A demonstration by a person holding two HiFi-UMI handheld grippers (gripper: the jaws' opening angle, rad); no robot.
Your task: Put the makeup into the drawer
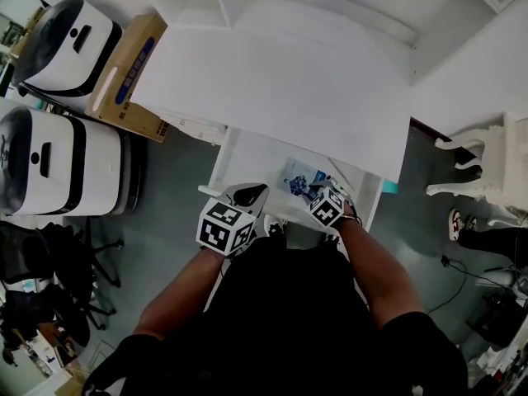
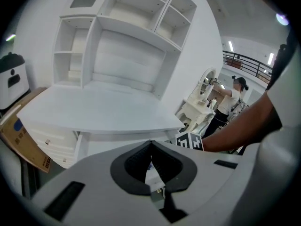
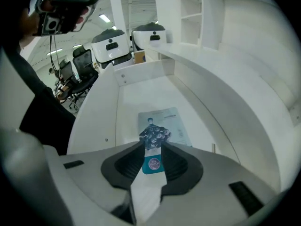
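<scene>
My right claw [image 3: 153,144] stood parted around the makeup sachet [image 3: 154,134] inside the open drawer [image 3: 134,95], left claw [image 2: 151,144] closed nearby; I judged a straight lift clear best, so nothing dragged back out.

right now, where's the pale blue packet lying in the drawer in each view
Head view: the pale blue packet lies in the open drawer, right of centre.
Left gripper view: not in it.
Right gripper view: centre, flat on the drawer floor beyond the jaws.
Shared landmark: the white desk.
</scene>
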